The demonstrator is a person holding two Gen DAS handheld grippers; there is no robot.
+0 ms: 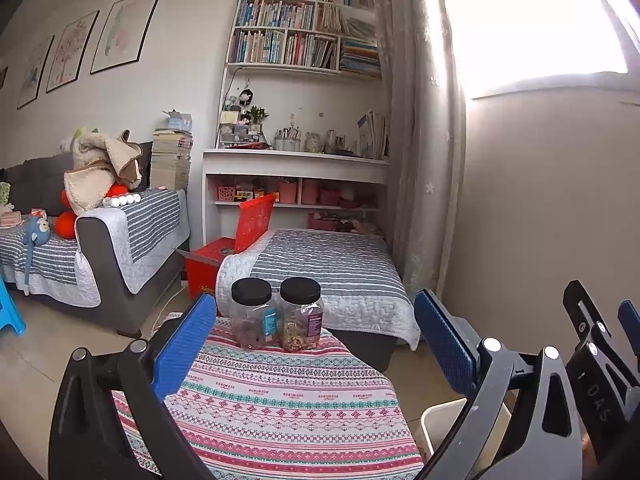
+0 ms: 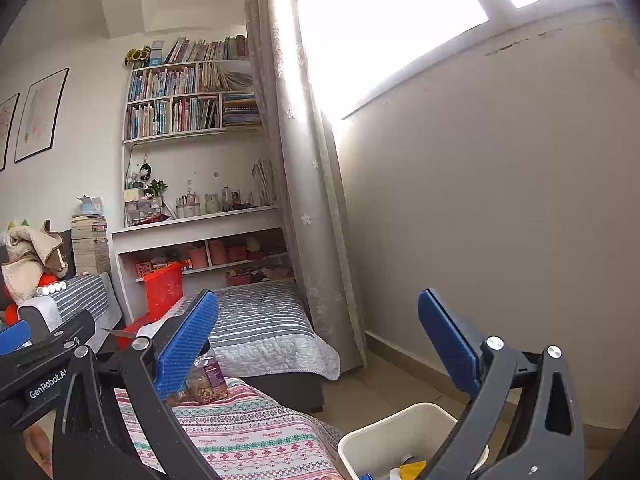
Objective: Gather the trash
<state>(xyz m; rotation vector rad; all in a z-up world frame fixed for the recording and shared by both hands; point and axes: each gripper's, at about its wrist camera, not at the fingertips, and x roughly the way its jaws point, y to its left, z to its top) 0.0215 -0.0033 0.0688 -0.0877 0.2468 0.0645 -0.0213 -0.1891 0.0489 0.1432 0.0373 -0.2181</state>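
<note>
- My left gripper (image 1: 316,344) has its blue fingers (image 1: 186,344) spread wide with nothing between them; it hangs over the table (image 1: 288,412).
- My right gripper (image 2: 320,344) is released as well, its fingers (image 2: 448,344) far apart and holding nothing. On the other gripper, seen at the left edge of the right wrist view, I can read "GenRobot.AI".
- The white trash bin (image 2: 384,428) stands on the floor just beside the right edge of the table, below my right gripper. Its opening faces up. Inside I see some trash (image 2: 412,470): a yellow piece and something blue and white; what they are I cannot tell.
- The table carries a cloth with pink, teal and white stripes; small printed words repeat along one stripe, but they are too small to read.
- At the far end of the table stand two clear jars (image 1: 276,312) with black lids, upright, touching side by side. The left one has a blue label and the right one a purple label; the writing is not readable.
- Behind the table is a low bed (image 1: 320,264) with a grey striped cover, and a red box (image 1: 224,256) beside it.
- Farthest, a white bookshelf (image 1: 296,60) full of books stands on the wall.
</note>
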